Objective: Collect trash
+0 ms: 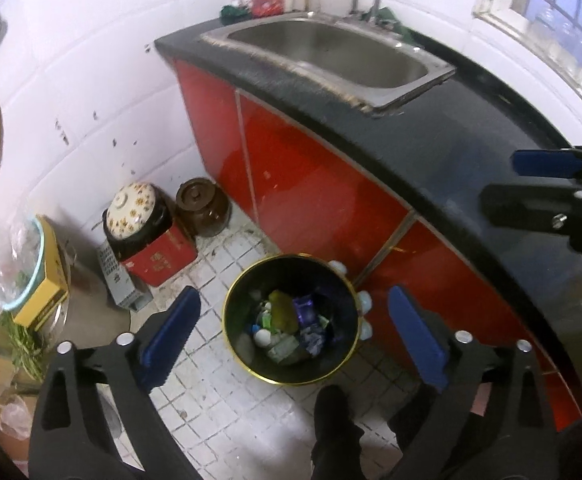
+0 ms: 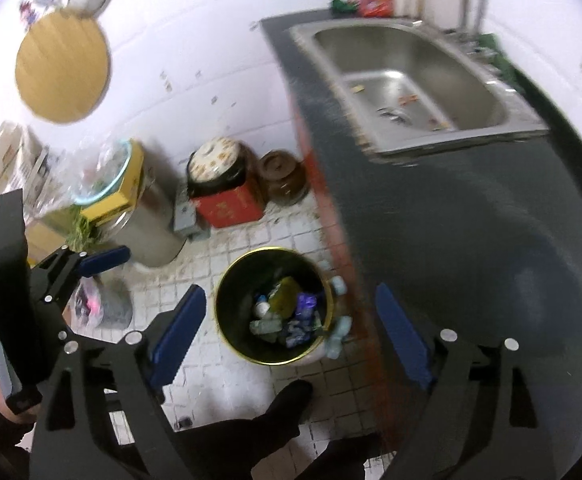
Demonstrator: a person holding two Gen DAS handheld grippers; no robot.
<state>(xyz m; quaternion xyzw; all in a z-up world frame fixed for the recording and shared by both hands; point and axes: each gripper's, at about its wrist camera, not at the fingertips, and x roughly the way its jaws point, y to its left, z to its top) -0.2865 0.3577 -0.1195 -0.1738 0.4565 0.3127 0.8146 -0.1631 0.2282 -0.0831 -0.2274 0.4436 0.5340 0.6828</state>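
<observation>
Both the left claw [image 1: 291, 326] and the right claw [image 2: 291, 324] are held wide apart and empty above the gold-rimmed trash bin [image 1: 231, 334], which is seen on the tiled floor [image 1: 211, 400] against the red cabinet [image 1: 311, 192], with wrappers [image 1: 305, 312] inside, beneath the dark tabletop [image 1: 431, 148] and steel sink [image 1: 431, 80].

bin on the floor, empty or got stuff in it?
Partly full. The bin stands upright by the red cabinet, with wrappers and bottles covering its bottom, well below the gold rim.
</observation>
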